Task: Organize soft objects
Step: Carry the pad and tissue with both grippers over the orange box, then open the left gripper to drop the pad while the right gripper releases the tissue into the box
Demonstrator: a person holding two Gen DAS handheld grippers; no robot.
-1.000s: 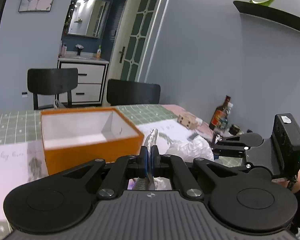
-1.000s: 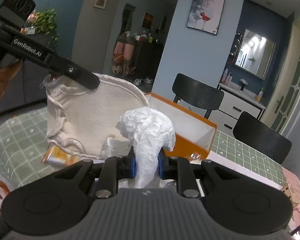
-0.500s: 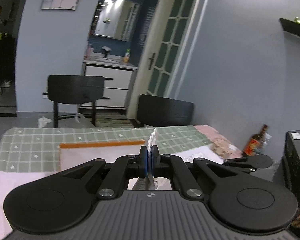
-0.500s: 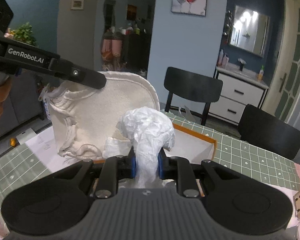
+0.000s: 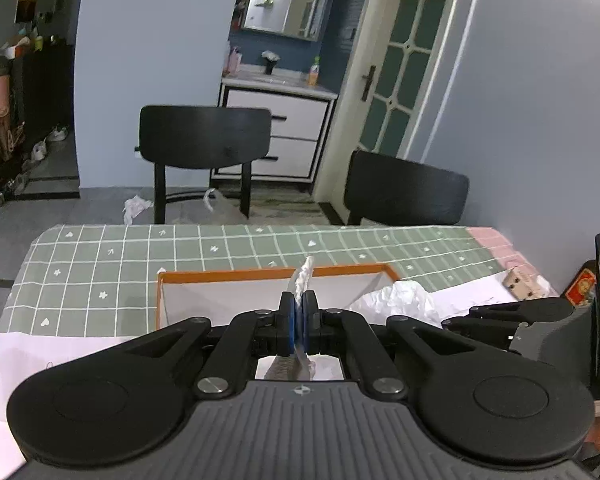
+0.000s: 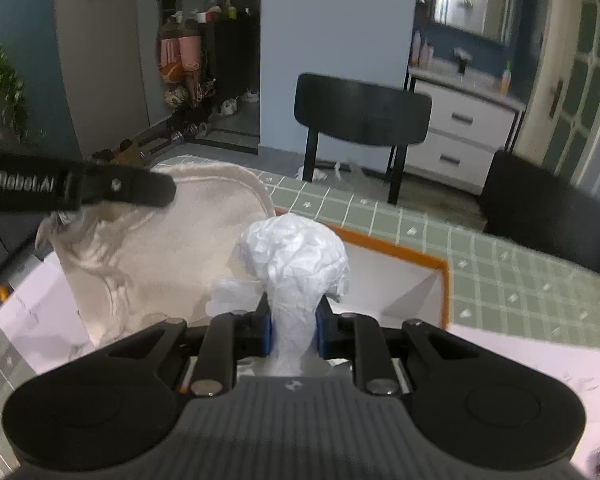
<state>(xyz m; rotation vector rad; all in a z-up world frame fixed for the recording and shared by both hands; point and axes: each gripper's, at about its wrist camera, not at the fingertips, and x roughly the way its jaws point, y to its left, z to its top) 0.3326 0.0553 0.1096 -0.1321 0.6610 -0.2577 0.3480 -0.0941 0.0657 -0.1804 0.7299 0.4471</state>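
Left tool (image 5: 299, 322) clenched, blue pads pinching the thin edge of a cream cloth (image 6: 188, 236); in the left wrist view only a narrow white sliver pokes up between the pads. Right wrist view shows the same cloth hanging as a broad sheet under the left tool's black finger (image 6: 112, 191), draped in front of the near left corner of the orange box (image 5: 268, 276). Its lower edge looks to reach down toward the box, contact not clear.

Right tool (image 6: 293, 330) clamped on a crumpled white paper wad (image 6: 296, 260); the wad bulges above the pads and a narrower neck sits squeezed between them. Wad is held over the box's open white inside, near its front. In the left wrist view the wad shows just right of the left tool, over the box's right end, with the right tool's black body beyond it at frame right.

Orange box sits open-topped on the desk (image 5: 100, 272), which has a green grid-pattern cover; white paper sheet (image 5: 40, 360) lies on the near part of the desk on both sides of the box. Small cardboard block (image 5: 522, 282) sits on the desk at far right, well apart from the box.

Two black chairs (image 5: 204, 140) stand beyond the desk, and a white drawer cabinet (image 5: 284, 136) behind them under a mirror.
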